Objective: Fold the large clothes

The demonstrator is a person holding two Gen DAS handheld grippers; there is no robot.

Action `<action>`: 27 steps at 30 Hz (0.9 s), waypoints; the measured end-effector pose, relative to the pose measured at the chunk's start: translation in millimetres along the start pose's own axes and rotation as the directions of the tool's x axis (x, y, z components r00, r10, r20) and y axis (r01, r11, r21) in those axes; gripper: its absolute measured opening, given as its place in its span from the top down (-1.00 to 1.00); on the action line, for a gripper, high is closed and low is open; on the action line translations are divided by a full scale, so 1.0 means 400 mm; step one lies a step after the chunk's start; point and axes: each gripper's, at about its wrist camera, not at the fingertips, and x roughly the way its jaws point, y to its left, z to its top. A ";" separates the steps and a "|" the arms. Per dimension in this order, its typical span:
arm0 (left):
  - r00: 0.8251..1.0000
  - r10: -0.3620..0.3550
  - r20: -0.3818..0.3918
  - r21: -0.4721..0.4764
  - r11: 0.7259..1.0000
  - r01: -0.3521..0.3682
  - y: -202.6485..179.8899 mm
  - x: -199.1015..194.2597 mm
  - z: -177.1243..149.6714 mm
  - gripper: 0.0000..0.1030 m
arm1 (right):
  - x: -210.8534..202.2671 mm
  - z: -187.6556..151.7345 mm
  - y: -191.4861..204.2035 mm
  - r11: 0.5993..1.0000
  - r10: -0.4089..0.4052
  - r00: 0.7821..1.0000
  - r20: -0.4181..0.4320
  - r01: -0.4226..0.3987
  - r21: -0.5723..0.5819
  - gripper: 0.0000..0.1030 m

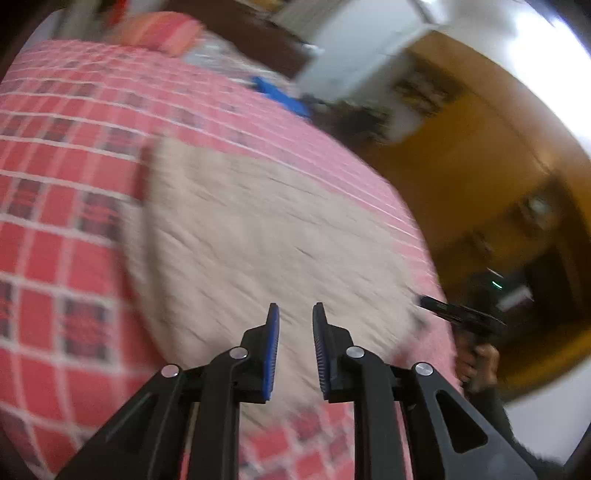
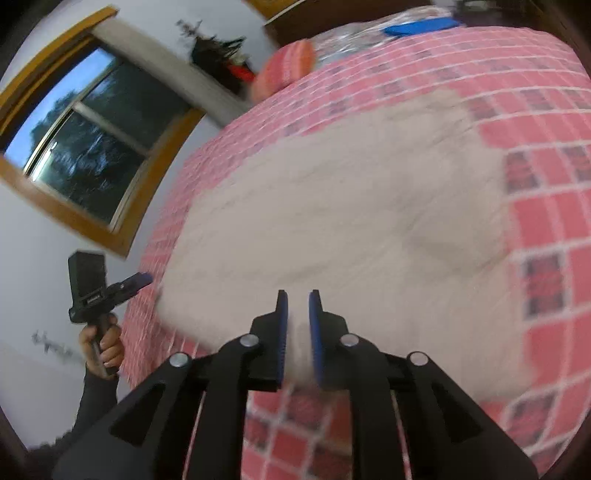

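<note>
beige garment [image 2: 351, 221] lies spread flat on the bed [image 1: 55, 229], over the red checked cover, its near hem just ahead of both tools. left tool [image 1: 295, 350]: jaws parted narrowly, nothing between them, hovering above the garment's near edge. right tool [image 2: 297, 336]: narrow gap, beige cloth shows between the pads, but with the blur i cannot tell whether it grips. judgement: a corner pick-up for the fold. advice: take both near corners level, pinch one layer only, lift evenly, lay the edge toward the pillow [image 1: 162, 31] side.
</note>
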 end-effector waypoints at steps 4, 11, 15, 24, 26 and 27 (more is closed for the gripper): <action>0.990 0.103 -0.097 0.006 0.995 -0.103 0.026 0.111 -0.044 0.70 | 0.131 -0.028 0.035 0.994 -0.103 0.993 -0.058 0.100 -0.043 0.88; 0.999 0.015 -0.036 -0.043 0.999 -0.016 0.015 0.038 -0.055 0.28 | -0.017 -0.034 0.013 0.996 -0.084 0.995 0.054 0.084 0.007 0.79; 0.999 0.031 -0.031 -0.099 0.994 -0.034 0.081 0.027 -0.055 0.14 | -0.112 -0.056 -0.115 0.975 -0.183 0.976 0.115 0.164 0.152 0.78; 0.999 -0.028 0.028 -0.189 0.981 0.033 0.168 -0.094 -0.011 -0.39 | -0.133 -0.070 -0.068 0.966 -0.251 0.961 0.112 0.242 0.089 0.54; 0.997 0.039 0.073 -0.229 0.973 -0.022 0.219 -0.148 0.007 -0.51 | -0.134 -0.084 0.012 0.955 -0.294 0.948 0.120 0.296 0.004 0.20; 0.995 0.053 0.081 -0.276 0.961 -0.028 0.258 -0.168 0.019 -0.51 | -0.114 -0.106 0.075 0.939 -0.327 0.938 0.116 0.336 -0.071 -0.09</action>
